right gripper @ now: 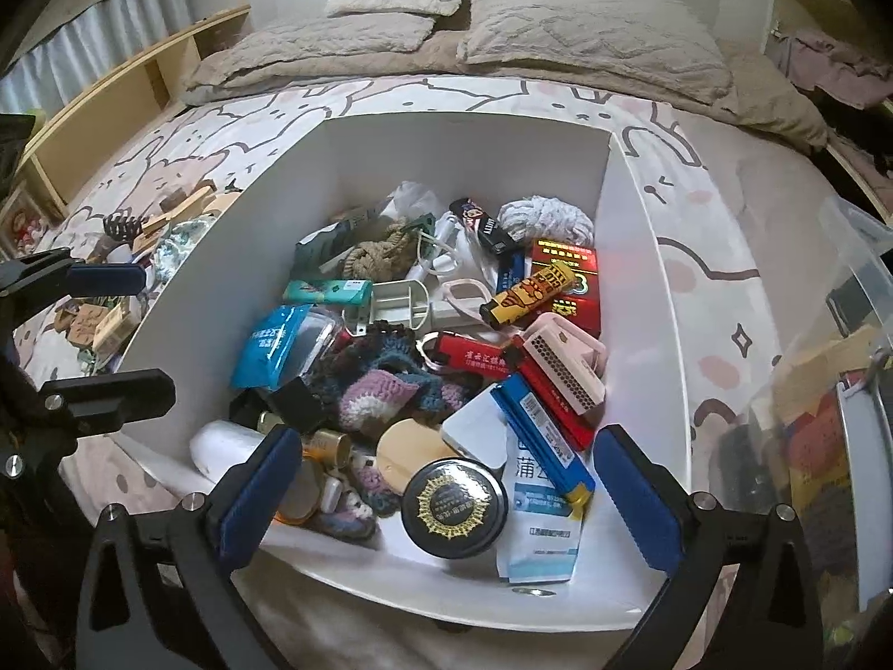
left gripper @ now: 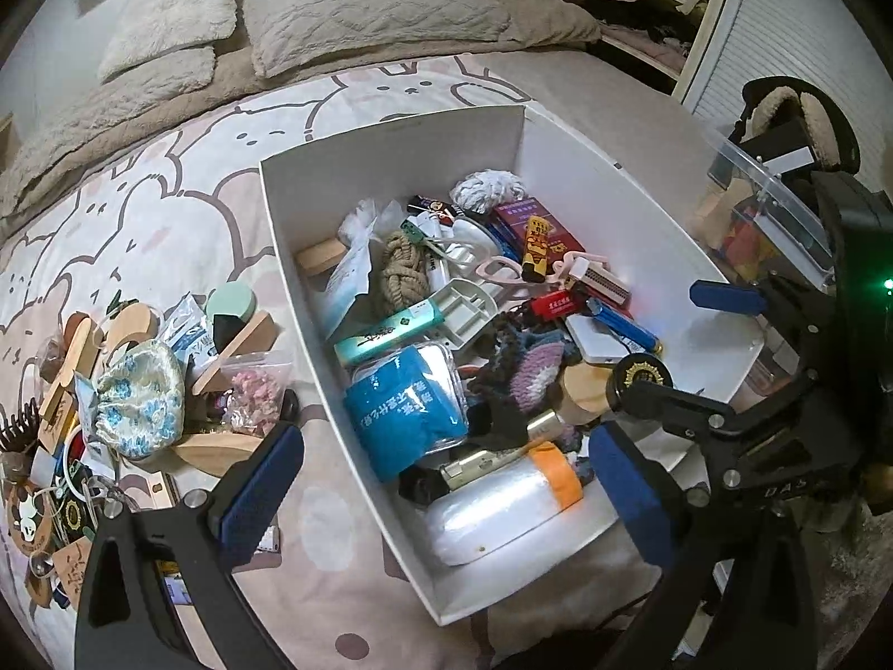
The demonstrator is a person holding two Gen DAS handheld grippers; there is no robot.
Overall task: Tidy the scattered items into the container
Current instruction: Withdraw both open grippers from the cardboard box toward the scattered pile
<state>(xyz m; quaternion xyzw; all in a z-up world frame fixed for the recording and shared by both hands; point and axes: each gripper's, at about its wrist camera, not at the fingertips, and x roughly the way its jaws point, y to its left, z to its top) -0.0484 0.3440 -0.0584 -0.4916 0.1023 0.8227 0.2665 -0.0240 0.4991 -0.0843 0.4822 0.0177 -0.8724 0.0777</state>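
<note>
The white box (left gripper: pixel 390 167) sits on the bunny-print bedspread (left gripper: pixel 167 212), already heaped with small things: a blue pack (left gripper: pixel 402 407), a rope knot (left gripper: pixel 403 273), a crochet piece (left gripper: pixel 536 368), lighters, a red carton (right gripper: pixel 563 285) and a black round tin (right gripper: pixel 455 508) near its front wall. Its walls are thin, plain and open-topped, and the load lies loose and uneven, higher toward the front.

Left of the box, a pile (left gripper: pixel 139 391) waits outside on the spread: a floral pouch (left gripper: pixel 139 391), a zip bag of pink bits (left gripper: pixel 254 388), wooden pieces, a hair claw (left gripper: pixel 19 430) and tags. So the job looks partly done.

The left gripper (left gripper: pixel 441 497) hangs over the box's front-left corner with its jaws wide and nothing between them. The right gripper (right gripper: pixel 446 502) hovers over the box's front edge, jaws also wide and empty, the tin lying below them.

Risks from here: the pile is tangled, so a pinch on the pouch may drag a neighbour along and drop it short of the box. The zip bag is slick and slack and may slide from the pads. Dropping more on the front heap could roll the tin or a lighter over the low wall. A clear bin (left gripper: pixel 776 206) stands right of the box, close to the right gripper's path.
</note>
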